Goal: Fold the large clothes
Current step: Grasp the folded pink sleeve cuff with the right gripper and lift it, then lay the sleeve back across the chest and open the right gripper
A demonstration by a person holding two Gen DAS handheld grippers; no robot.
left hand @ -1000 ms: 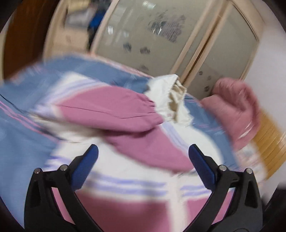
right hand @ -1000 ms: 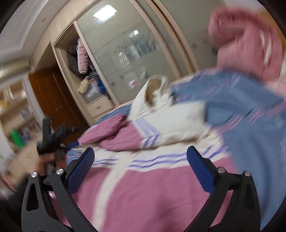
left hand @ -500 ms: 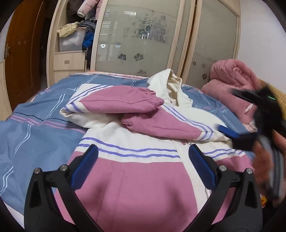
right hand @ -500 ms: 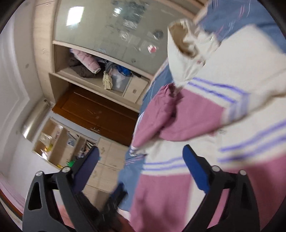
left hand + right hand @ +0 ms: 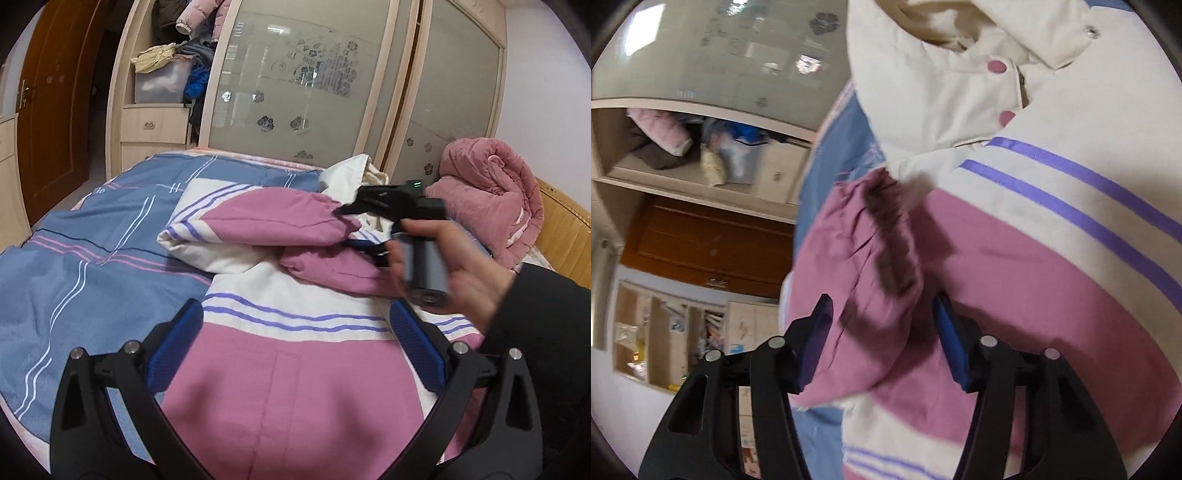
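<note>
A: State of the right gripper point(image 5: 882, 339)?

B: Its fingers point(image 5: 951, 343) are closing, now at a medium gap. The pink sleeve point(image 5: 857, 280) lies between them, cuff point(image 5: 892, 243) just ahead of the tips. Whether the pads already press the cloth cannot be told; a gap shows at the right finger.

A: And the left gripper point(image 5: 295, 354)?

B: Fingers point(image 5: 415, 347) wide, holding nothing. They hover over the pink lower panel of the jacket point(image 5: 295, 387).

A: Where is the jacket relative to both?

B: Spread on the bed point(image 5: 92, 258), directly under and ahead of the left fingers. Both sleeves are crossed over the chest beyond them; the hood point(image 5: 351, 173) lies farthest out. The right hand point(image 5: 454, 266) works at the far sleeve, ahead and right of the left fingers.

A: Handling properties?

B: Judged padded, soft and light but bulky. The shell looks smooth, so likely slippery. It will sag and spring back from a fold.

A: Recommended hold?

B: Take the sleeve just behind the gathered cuff, where the cloth is thickest. For the body fold, take the hem corners nearest the left fingers.
</note>
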